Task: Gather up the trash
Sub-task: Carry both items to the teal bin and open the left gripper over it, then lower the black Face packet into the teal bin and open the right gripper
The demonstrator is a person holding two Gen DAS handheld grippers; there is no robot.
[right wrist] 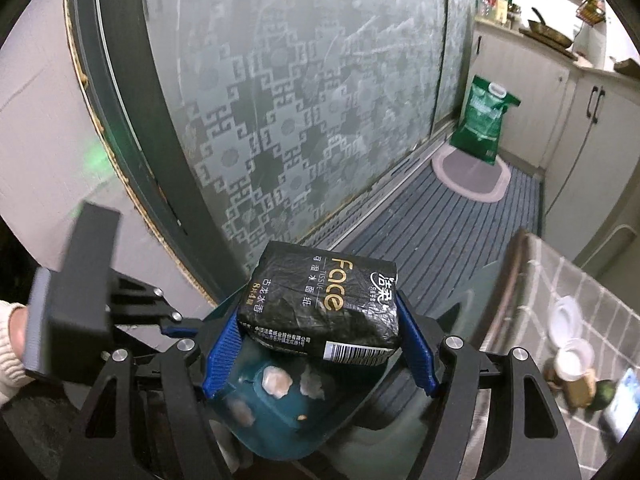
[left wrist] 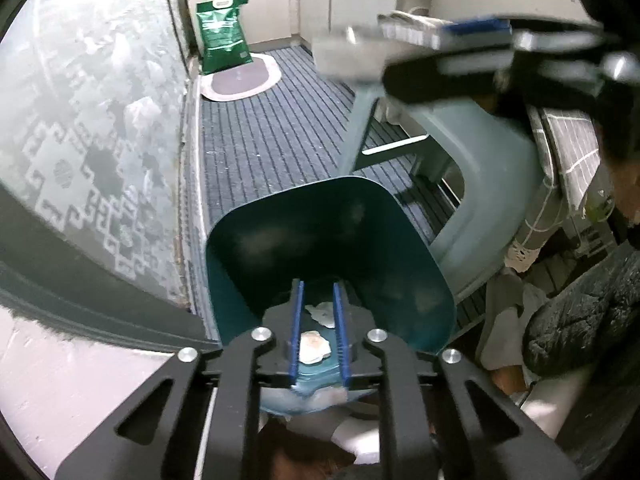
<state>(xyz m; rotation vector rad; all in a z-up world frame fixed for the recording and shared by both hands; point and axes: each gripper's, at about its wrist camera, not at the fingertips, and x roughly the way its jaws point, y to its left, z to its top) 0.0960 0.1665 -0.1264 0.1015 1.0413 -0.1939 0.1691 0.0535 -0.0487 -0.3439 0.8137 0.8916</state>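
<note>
Teal plastic makes the trash bin [left wrist: 332, 248], and the left gripper [left wrist: 319, 332] pinches its near rim with the jaws almost pressed together; I judge that this grip serves to tilt the mouth of the bin and hold it steady, so that the other hand can drop things inside; some crumpled scraps of paper [left wrist: 316, 346] already lie on the bottom, just ahead of the blue fingers [left wrist: 297, 320].

Directly in front of the right gripper [right wrist: 320, 320], the black tissue pack [right wrist: 320, 304] is clamped between the widely spread blue pads, above the open bin; it is not yet released.

On the pack I can read "Face" in gold letters and "TISSUE" beside it; there are also Chinese characters, a white logo and a barcode; the small print is too fine to read. Farther ahead stands a green bag [right wrist: 486, 120]; its writing is not legible.
</note>
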